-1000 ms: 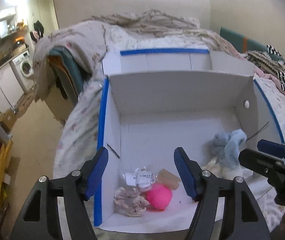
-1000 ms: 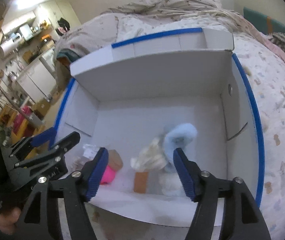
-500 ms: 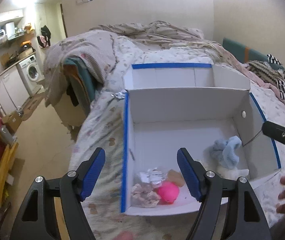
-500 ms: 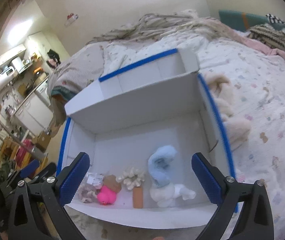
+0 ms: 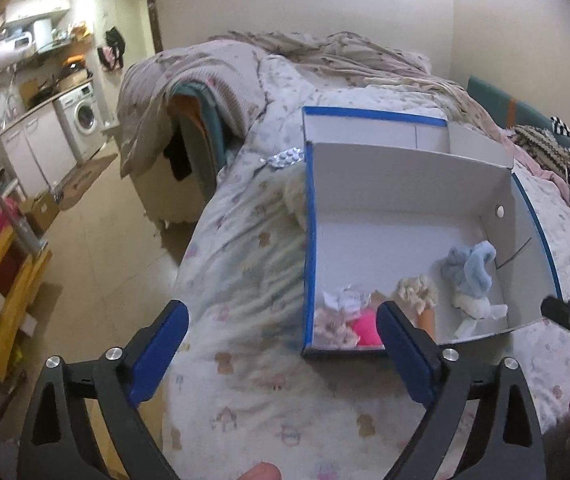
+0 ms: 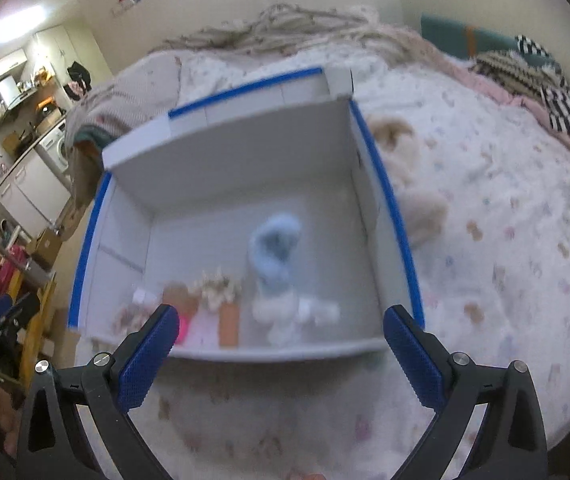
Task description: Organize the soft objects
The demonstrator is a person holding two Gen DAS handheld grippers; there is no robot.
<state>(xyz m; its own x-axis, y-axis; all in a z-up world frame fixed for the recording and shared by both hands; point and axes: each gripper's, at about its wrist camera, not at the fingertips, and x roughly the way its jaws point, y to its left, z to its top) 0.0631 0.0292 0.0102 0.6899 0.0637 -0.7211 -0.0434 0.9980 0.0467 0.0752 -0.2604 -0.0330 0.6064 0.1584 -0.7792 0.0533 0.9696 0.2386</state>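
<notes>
A white box with blue tape on its rim (image 5: 309, 240) (image 6: 389, 208) stands open on the bed. Inside lie a light blue fluffy piece (image 5: 471, 266) (image 6: 277, 244), a white fluffy piece (image 5: 475, 308) (image 6: 289, 314), a cream scrunchie (image 5: 417, 288) (image 6: 217, 286), a pink ball (image 5: 365, 326), a pale scrunchie (image 5: 331, 326) and a crumpled packet (image 5: 345, 298). My left gripper (image 5: 281, 344) is open and empty, above the bedspread in front of the box's left corner. My right gripper (image 6: 281, 350) is open and empty, in front of the box's near wall.
A beige plush thing (image 6: 413, 184) lies on the bed just right of the box. A blister pack (image 5: 287, 157) lies by the box's far left corner. Rumpled blankets (image 5: 325, 52) cover the head of the bed. The floor and a yellow rack (image 5: 9, 292) are to the left.
Both grippers have pulled back and up from the box, which now looks smaller. The right gripper's jaws have opened wider. The left view has swung left over the bed's edge.
</notes>
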